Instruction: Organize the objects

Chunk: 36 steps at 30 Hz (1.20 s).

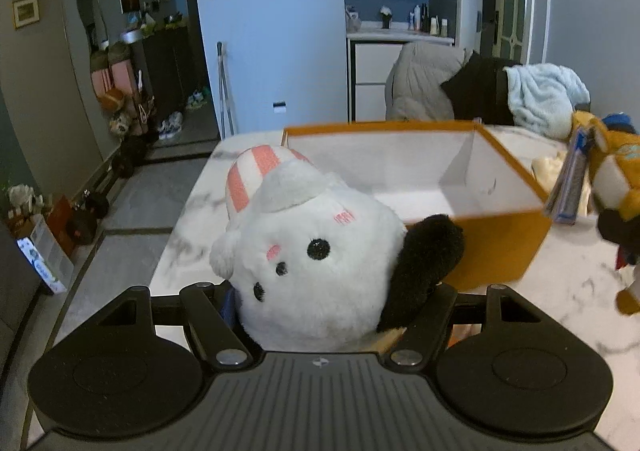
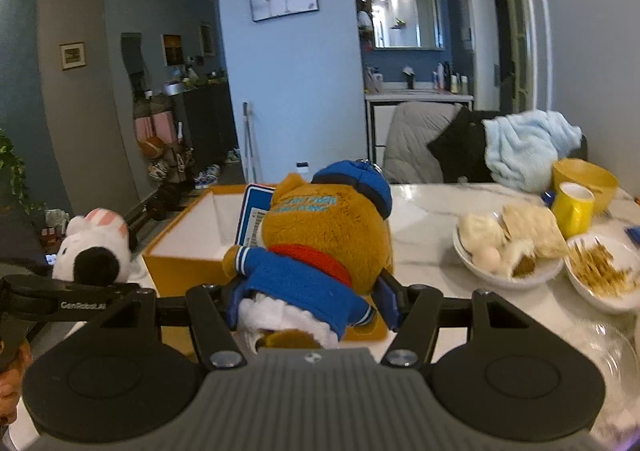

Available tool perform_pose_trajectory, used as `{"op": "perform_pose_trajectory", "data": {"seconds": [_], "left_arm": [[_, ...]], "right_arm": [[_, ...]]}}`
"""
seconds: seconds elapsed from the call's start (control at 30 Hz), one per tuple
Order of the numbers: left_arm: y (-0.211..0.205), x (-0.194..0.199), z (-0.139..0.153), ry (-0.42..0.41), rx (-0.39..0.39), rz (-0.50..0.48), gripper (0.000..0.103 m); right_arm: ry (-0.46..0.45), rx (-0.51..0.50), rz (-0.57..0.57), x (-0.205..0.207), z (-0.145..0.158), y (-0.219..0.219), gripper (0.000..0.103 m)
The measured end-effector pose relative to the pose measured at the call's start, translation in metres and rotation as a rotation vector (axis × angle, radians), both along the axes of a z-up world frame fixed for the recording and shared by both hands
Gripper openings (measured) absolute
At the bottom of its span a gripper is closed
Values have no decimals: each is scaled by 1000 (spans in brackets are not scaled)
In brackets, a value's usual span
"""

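My left gripper (image 1: 320, 311) is shut on a white plush dog (image 1: 316, 267) with black ears and a pink-striped cap, held just in front of an open orange box (image 1: 500, 247) with a white inside. My right gripper (image 2: 312, 307) is shut on a brown plush bear (image 2: 320, 239) in a blue cap and blue jacket with a hang tag, held above the box's near right corner (image 2: 180, 263). The bear also shows at the right edge of the left wrist view (image 1: 612, 171). The white plush also shows at the left of the right wrist view (image 2: 96, 251).
The box stands on a white marble table (image 2: 424, 235). Right of it are white bowls of food (image 2: 508, 251), a yellow mug (image 2: 574, 207) and a yellow bowl (image 2: 584, 175). Chairs draped with a grey coat and a blue towel (image 1: 540, 95) stand behind the table.
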<state>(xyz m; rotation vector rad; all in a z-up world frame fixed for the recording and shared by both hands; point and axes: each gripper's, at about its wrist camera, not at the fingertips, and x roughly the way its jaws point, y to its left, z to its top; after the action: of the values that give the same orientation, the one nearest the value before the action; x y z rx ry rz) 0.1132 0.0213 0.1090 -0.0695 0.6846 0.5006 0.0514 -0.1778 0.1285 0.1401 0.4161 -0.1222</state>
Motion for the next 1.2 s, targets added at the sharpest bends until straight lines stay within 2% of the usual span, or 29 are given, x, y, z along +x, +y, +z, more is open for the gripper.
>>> {"op": "perform_pose_trajectory", "data": {"seconds": [0.23, 0.47, 0.67, 1.03, 1.2], "left_arm": [[17, 37, 16, -11, -6, 17, 82], [29, 72, 13, 14, -15, 33, 82], [39, 93, -1, 55, -64, 36, 82], [54, 128, -24, 145, -114, 50, 82], [58, 144, -37, 186, -132, 59, 82]], "right_arm": [[13, -17, 33, 46, 17, -4, 64], [44, -28, 28, 92, 22, -8, 64], [103, -31, 22, 130, 10, -13, 64], [243, 41, 21, 181, -26, -34, 64], [295, 19, 25, 200, -32, -37, 64]]}}
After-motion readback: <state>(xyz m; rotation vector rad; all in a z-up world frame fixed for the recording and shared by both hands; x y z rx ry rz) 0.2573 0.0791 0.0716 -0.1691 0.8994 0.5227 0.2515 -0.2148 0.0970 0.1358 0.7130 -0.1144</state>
